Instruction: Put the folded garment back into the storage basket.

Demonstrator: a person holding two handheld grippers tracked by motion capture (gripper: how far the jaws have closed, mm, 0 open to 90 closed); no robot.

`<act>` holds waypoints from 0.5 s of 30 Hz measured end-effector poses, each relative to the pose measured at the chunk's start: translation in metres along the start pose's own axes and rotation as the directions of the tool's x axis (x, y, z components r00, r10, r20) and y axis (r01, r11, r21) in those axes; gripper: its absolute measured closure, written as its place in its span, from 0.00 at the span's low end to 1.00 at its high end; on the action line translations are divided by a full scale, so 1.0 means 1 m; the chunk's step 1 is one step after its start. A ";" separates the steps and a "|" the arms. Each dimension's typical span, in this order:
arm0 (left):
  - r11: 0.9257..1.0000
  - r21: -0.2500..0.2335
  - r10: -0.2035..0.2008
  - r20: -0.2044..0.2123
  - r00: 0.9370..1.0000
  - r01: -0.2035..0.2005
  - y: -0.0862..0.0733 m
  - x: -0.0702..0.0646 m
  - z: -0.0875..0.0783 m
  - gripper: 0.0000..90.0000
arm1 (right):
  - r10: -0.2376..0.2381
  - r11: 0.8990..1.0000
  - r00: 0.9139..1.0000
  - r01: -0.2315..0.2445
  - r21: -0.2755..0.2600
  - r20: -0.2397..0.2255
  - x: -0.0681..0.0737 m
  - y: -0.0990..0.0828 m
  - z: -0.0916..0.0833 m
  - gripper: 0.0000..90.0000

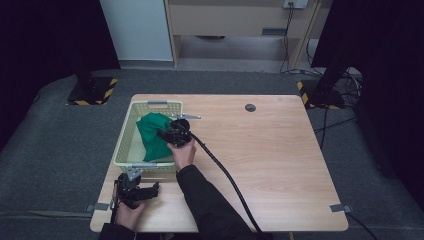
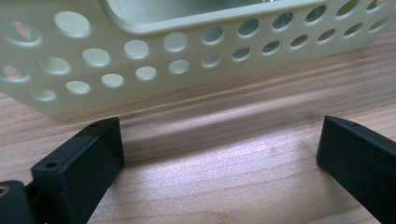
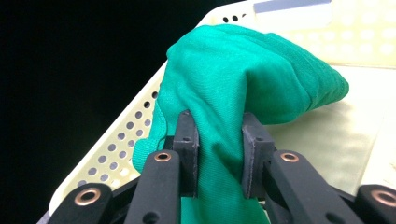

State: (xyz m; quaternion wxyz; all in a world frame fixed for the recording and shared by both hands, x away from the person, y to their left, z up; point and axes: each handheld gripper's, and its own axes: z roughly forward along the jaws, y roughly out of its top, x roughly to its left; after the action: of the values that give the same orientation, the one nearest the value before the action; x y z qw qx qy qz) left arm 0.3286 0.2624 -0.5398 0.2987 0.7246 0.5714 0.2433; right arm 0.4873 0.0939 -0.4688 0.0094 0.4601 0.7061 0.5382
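Note:
A green cloth hangs bunched inside the pale yellow perforated basket at the table's left. My right gripper is over the basket, shut on the green cloth, whose folds are pinched between the two black pads. The basket's inner floor lies below the cloth. My left gripper rests low on the table just in front of the basket's near wall. It is open, its jaws standing wide apart over bare wood with nothing between them.
The wooden table stretches to the right of the basket, with a small round dark disc near its far edge. The right gripper's black cable trails across the middle of the table toward the front edge. Grey floor mats surround the table.

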 end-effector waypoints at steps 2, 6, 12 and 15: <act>1.000 0.000 0.000 0.000 1.000 0.000 0.000 0.000 0.000 0.00 | -0.001 1.000 1.000 0.001 0.005 0.005 -0.001 -0.001 0.001 0.81; 1.000 0.000 0.000 0.000 1.000 0.000 0.000 0.000 0.000 0.00 | -0.014 1.000 1.000 0.014 0.016 0.008 -0.002 -0.002 0.003 0.78; 1.000 0.000 0.000 0.000 1.000 0.000 0.000 0.000 0.000 0.00 | -0.020 1.000 1.000 0.020 0.021 0.007 -0.005 -0.003 0.004 0.69; 1.000 0.000 0.000 0.000 1.000 0.000 0.000 0.000 0.000 0.00 | -0.025 1.000 0.999 0.025 0.011 0.026 -0.005 -0.001 0.002 0.62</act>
State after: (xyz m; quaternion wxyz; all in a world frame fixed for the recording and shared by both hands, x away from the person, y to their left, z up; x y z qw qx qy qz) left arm 0.3286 0.2624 -0.5398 0.2988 0.7246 0.5715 0.2432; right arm 0.4903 0.0924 -0.4729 0.0228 0.4583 0.7146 0.5281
